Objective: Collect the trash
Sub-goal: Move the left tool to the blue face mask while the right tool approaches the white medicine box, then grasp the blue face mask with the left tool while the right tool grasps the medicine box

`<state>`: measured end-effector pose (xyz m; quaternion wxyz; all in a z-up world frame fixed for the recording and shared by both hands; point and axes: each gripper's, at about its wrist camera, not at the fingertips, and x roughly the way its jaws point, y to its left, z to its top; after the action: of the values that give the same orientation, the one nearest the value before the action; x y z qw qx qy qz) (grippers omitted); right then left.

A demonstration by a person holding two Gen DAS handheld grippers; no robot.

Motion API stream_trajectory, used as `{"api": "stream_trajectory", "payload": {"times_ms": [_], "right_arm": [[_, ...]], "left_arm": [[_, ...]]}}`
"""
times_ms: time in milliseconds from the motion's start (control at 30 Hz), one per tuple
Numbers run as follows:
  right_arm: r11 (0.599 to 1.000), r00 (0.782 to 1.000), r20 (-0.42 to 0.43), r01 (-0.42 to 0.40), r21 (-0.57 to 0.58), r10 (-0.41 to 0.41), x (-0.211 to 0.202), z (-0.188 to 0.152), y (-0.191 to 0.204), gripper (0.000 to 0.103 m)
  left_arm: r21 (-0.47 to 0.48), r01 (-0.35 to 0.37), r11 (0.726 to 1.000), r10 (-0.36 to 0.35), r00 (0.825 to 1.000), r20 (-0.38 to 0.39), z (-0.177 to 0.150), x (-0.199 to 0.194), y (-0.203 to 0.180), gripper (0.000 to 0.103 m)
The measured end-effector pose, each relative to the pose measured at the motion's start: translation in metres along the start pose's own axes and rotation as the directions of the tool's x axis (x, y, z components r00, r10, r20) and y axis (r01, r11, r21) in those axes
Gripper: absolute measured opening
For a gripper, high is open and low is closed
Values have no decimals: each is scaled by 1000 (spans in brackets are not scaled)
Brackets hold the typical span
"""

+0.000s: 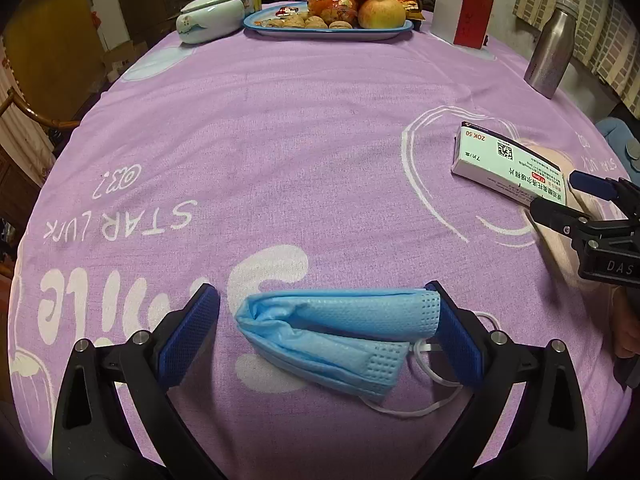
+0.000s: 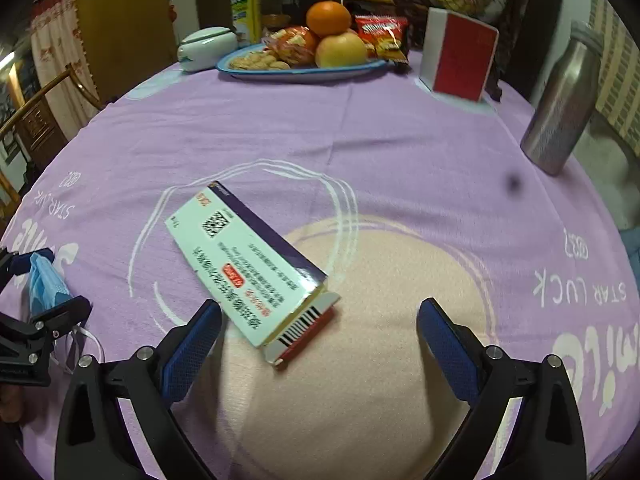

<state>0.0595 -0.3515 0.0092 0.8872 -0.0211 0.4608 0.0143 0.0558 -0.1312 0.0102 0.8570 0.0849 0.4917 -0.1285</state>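
Note:
A crumpled blue face mask (image 1: 336, 336) lies on the purple tablecloth between the pads of my left gripper (image 1: 326, 332), which is open; its right pad touches the mask's end. The mask also shows at the left edge of the right wrist view (image 2: 44, 284). A white medicine box (image 2: 248, 268) with an open end flap lies flat just ahead of my right gripper (image 2: 320, 332), which is open and empty; its left pad is beside the box's near end. The box (image 1: 508, 164) and the right gripper (image 1: 560, 200) show at the right of the left wrist view.
At the far side stand a blue tray (image 1: 328, 30) of fruit and snacks, a lidded ceramic jar (image 1: 210, 18), a red and white box (image 1: 464, 12) and a steel bottle (image 1: 552, 52). A wooden chair (image 2: 44, 116) stands left of the table.

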Motion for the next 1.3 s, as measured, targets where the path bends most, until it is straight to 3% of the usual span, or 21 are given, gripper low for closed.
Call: {"api": "stream_trajectory", "payload": {"times_ms": [400,500,567,633,733,867,933,967,1033,1133,1300], "right_arm": [[989,995,101,19,-147,-4,-13,3,29,96],[986,995,100,12,-163,4,-13,2,33,86],[986,997,78,-10,-164,23,-10,1,33,67],[988,997,60,-28,-154,38,-8,1,31,56],[992,997,59,-42,-117,49,-11,2,24,55],[1000,998,59,-4,-16,4,-13,4,3,56],[1000,999,43,-13,19,12,-11,4,-6,58],[999,999,41,-22,26,21,-10,4,-7,64],[999,998,51,-31,24,30,-11,5,-6,73],[1000,995,95,17,-21,-15,-14,7,2,74],[999,997,75,28,-46,-24,-6,8,6,74]], "left_arm": [[0,0,1000,0,1000,0,0,0,0,97],[0,0,1000,0,1000,0,0,0,0,97],[0,0,1000,0,1000,0,0,0,0,97],[0,0,1000,0,1000,0,0,0,0,97],[0,0,1000,0,1000,0,0,0,0,97],[0,0,1000,0,1000,0,0,-1,0,97],[0,0,1000,0,1000,0,0,-1,0,97],[0,0,1000,0,1000,0,0,-1,0,97],[1,-1,1000,1,1000,0,-1,-1,0,97],[0,0,1000,0,1000,0,0,-1,0,97],[1,2,1000,-2,1000,2,0,-2,0,97]]}}
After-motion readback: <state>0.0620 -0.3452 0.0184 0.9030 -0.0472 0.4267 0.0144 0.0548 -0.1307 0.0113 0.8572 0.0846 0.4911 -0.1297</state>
